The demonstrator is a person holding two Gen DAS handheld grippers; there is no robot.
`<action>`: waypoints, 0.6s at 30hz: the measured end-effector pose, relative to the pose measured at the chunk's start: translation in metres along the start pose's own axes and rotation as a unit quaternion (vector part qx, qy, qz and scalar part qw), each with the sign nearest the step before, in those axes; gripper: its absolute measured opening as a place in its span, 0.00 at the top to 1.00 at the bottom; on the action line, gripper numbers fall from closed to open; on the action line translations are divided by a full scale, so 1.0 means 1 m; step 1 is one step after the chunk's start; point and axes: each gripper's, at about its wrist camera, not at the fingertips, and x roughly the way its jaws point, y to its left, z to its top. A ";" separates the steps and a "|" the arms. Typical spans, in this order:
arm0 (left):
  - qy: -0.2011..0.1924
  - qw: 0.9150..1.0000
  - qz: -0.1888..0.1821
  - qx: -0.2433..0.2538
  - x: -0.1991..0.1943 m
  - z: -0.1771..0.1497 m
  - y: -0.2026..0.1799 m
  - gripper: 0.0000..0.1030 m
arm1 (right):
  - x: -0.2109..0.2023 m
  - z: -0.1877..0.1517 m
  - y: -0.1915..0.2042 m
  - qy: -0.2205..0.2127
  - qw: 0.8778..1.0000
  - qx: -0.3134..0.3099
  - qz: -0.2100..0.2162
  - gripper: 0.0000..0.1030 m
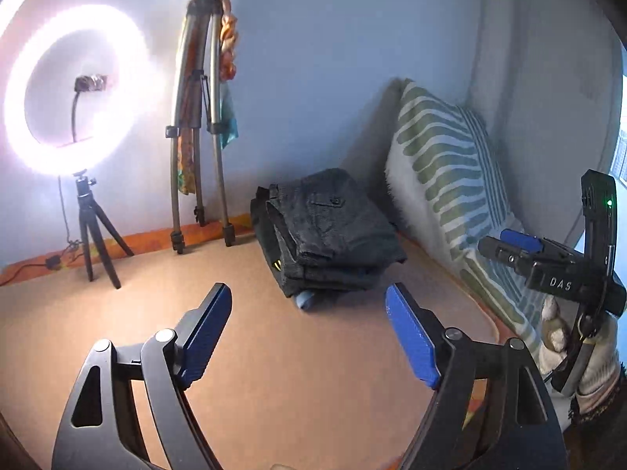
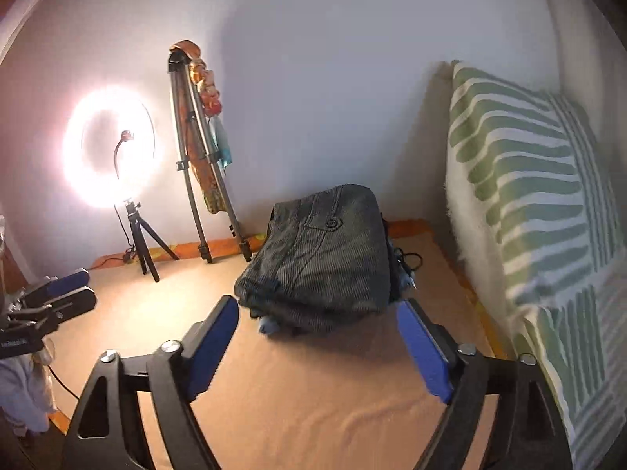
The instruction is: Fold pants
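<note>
The ring light (image 1: 74, 90) glowed so bright that its own edge was washed out. A small thing in its middle was too blurry to name. Under the folded pants (image 2: 321, 258), a bit of blue cloth poked out, and the rest was hidden. The striped pillow (image 2: 548, 215) was cut off at the picture's edge. The left gripper (image 2: 84, 288) looked blurry at the side.

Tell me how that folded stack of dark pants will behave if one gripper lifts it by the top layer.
The folded pants are soft ribbed cloth in loose layers, so the top layer would probably peel up and the stack unfold. The bulk suggests it would sag rather than stay flat. It looks unlikely to slide far on the tan sheet.
</note>
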 end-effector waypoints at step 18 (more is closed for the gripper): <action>-0.007 0.999 0.044 0.012 -0.053 -0.055 -0.028 0.16 | -0.079 -0.066 0.041 -0.048 0.997 -0.002 -0.060 0.00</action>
